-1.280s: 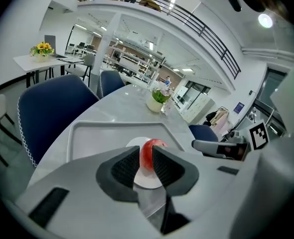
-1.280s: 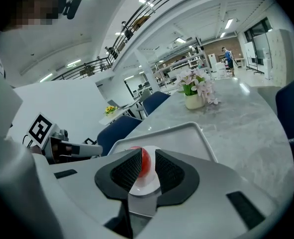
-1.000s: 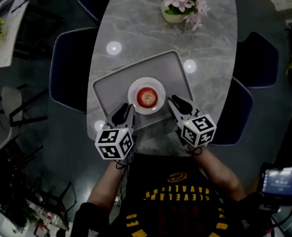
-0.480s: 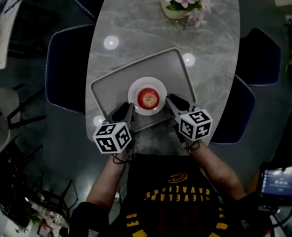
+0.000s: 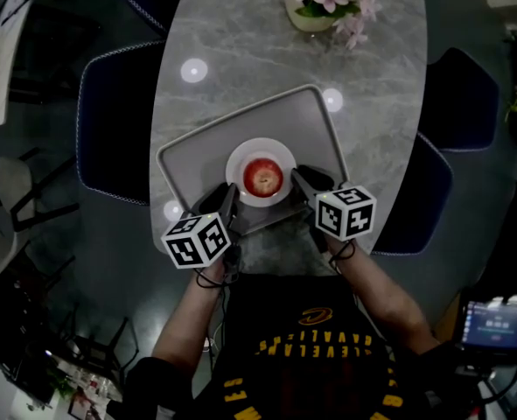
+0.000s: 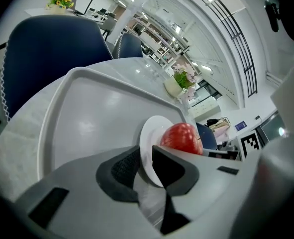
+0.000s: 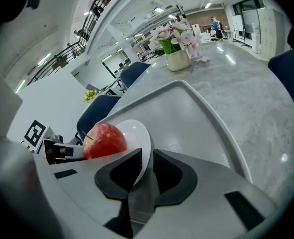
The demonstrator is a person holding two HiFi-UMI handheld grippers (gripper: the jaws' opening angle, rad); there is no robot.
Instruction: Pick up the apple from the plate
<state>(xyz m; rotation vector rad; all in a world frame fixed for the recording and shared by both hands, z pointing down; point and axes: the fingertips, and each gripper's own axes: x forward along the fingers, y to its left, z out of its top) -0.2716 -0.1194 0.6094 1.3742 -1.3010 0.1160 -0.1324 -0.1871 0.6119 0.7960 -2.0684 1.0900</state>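
Observation:
A red apple [image 5: 261,178] sits on a small white plate [image 5: 241,160] in a grey tray [image 5: 197,147] at the near end of the table. My left gripper [image 5: 226,198] is at the plate's near-left rim and my right gripper [image 5: 302,178] at its right rim. In the left gripper view the jaws [image 6: 146,159] stand close together with the plate's [image 6: 147,133] rim between them, the apple [image 6: 181,137] just beyond. The right gripper view shows the same: its jaws [image 7: 147,163] pinch the plate [image 7: 137,131] edge beside the apple [image 7: 105,139].
The tray lies on an oval grey marble table [image 5: 267,51]. A pot of pink flowers [image 5: 324,3] stands at the far end. Dark blue chairs [image 5: 109,121] flank the table on the left and on the right [image 5: 433,182]. The person's torso is at the near edge.
Both grippers have crept a little forward toward the plate. The apple, plate and tray have stayed where they were.

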